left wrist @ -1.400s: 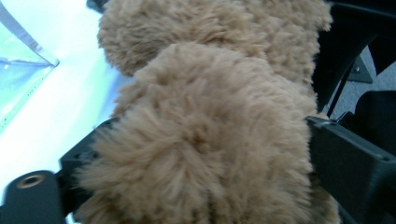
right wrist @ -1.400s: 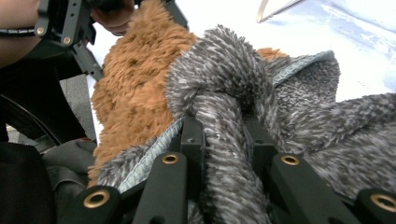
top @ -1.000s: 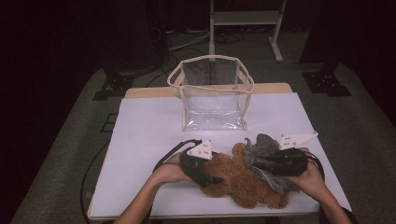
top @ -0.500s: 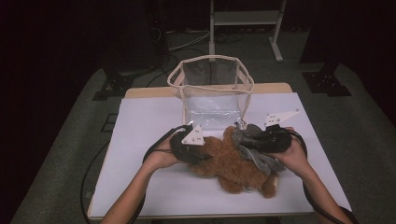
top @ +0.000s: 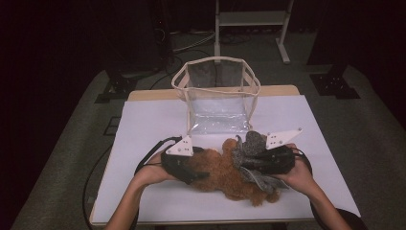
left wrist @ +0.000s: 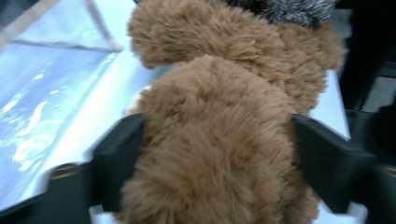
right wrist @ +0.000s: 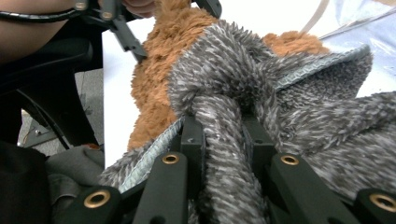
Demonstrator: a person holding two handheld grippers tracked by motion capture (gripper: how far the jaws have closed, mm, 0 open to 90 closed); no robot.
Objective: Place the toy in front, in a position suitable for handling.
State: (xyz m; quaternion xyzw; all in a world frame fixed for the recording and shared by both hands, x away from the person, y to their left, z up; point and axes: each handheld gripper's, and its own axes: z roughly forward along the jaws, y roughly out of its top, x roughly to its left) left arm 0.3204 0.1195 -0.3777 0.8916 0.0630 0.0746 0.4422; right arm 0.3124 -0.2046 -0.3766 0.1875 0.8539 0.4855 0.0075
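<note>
Plush toy lengthwise across table

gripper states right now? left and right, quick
Left gripper: jaws just opened wider, around the brown plush toy, pads touching its fur.
Right gripper: shut on grey fuzzy cloth.

The plush toy is showing shaggy ginger-brown fur. Against it, the cloth is showing mottled grey and white. Beyond the toy, the clear bag is showing cream trim, on the white-covered desk.
</note>
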